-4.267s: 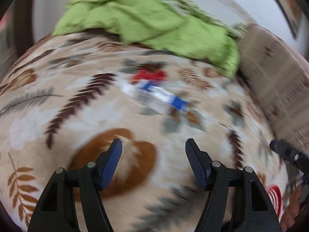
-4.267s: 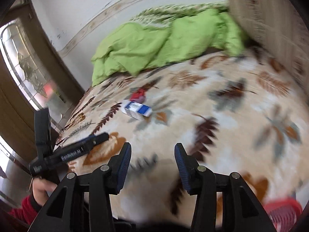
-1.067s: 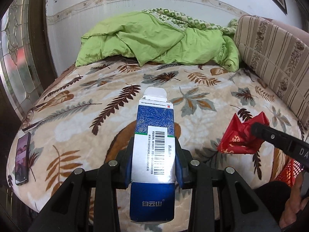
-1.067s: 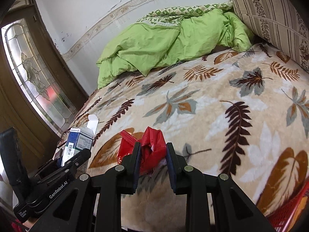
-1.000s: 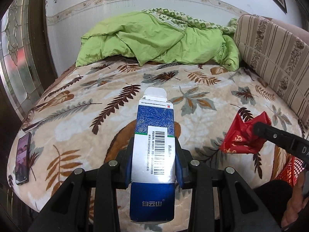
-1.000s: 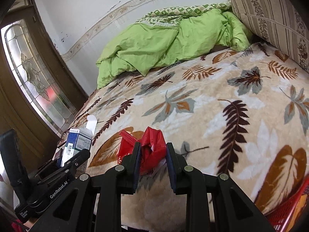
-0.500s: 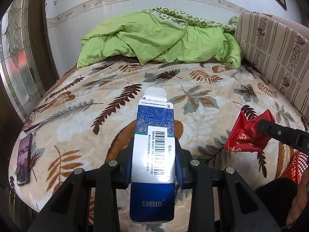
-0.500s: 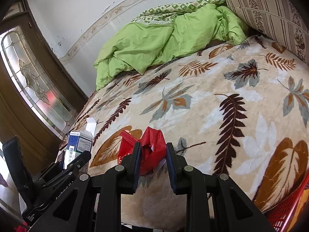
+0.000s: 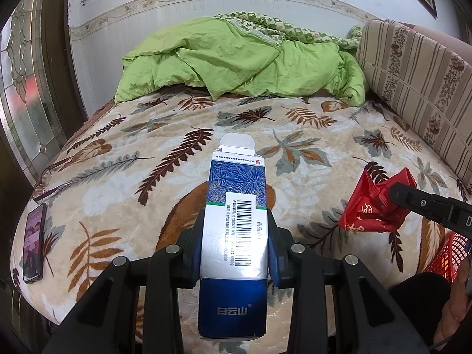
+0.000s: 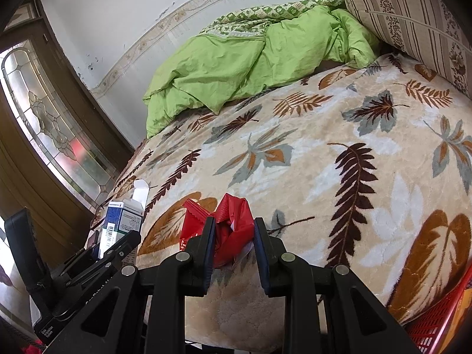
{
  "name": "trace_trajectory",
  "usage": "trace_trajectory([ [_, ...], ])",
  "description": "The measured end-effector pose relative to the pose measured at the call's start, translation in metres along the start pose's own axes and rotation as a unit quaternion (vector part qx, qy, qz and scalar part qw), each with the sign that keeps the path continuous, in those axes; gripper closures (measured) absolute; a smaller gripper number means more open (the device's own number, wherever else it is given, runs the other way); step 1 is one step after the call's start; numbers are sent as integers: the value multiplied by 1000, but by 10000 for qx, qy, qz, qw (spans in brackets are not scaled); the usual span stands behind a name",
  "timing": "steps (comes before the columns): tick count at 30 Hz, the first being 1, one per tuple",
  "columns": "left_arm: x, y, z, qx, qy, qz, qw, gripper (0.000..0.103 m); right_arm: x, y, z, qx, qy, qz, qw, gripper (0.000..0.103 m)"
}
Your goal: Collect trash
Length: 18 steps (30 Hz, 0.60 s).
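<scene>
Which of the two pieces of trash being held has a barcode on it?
The blue and white carton in the left gripper. The crumpled red wrapper in the right gripper shows none.

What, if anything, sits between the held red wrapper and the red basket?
Nothing visible does. The right gripper holds the red wrapper above the blanket's edge, and the red basket sits low to its right, only partly in view.

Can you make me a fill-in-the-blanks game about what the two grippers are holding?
1. The left gripper is shut on a blue and white ____.
2. The right gripper pinches a crumpled wrapper colored ____.
3. A phone lies on the blanket's ____ edge.

Missing words: box; red; left
</scene>
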<state>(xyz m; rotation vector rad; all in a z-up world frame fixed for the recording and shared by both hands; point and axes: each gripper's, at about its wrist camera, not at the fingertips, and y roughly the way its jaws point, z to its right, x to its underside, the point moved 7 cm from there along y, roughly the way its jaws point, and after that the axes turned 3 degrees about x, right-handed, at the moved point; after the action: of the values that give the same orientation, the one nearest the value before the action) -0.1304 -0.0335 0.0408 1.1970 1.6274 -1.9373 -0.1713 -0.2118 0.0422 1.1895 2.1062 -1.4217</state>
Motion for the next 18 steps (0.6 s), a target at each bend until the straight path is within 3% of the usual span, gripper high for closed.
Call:
trace_trajectory([
  [18, -10, -24, 10, 240, -60, 264, 9993, 69, -12, -34, -8, 18, 44, 216, 9998, 76],
])
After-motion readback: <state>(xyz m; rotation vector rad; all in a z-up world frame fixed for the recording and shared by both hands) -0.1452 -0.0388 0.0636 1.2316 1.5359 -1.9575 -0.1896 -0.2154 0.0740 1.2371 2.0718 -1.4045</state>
